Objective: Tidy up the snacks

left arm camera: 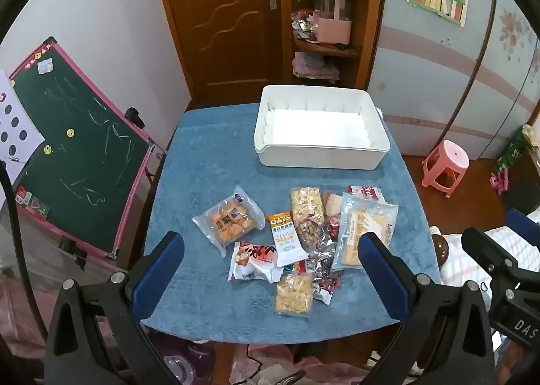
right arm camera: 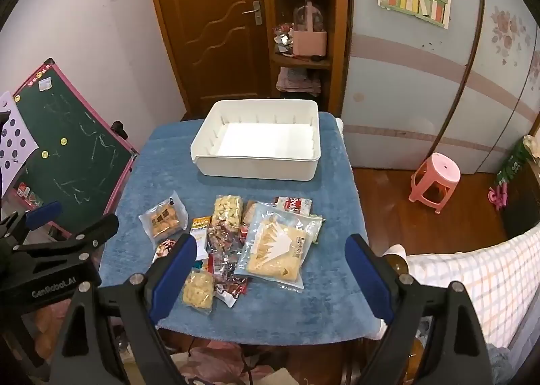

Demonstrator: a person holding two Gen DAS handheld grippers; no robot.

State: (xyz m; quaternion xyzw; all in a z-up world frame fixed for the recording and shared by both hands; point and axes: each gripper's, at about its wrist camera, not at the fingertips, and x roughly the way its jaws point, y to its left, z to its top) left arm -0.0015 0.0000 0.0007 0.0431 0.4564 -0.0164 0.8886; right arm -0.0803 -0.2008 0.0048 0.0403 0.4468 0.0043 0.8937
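Nearest to me are my own blue-padded fingers: those of my left gripper (left arm camera: 271,270) stand wide apart with nothing between them, hanging above the near edge of the tabletop (left arm camera: 202,155), and those of my right gripper (right arm camera: 271,266) are spread just as wide and empty. The snacks lie ahead of and below both pairs, bunched on the blue cloth. From left to right: a clear biscuit pack (left arm camera: 229,219), a white bar wrapper reading "OATS" (left arm camera: 287,233) with its long axis running away from me, a long clear pack of nutty pieces (left arm camera: 306,206), and the big flat noodle-like bag (right arm camera: 275,251), which lies nearest my right fingers. A red-and-white packet (right arm camera: 293,205) behind it shows script I cannot read for certain. The white bin (left arm camera: 320,157) stands empty beyond the pile, well apart from it. I judge the left hand better placed for the biscuit pack. The other gripper's body reads "GenRobot.AI".
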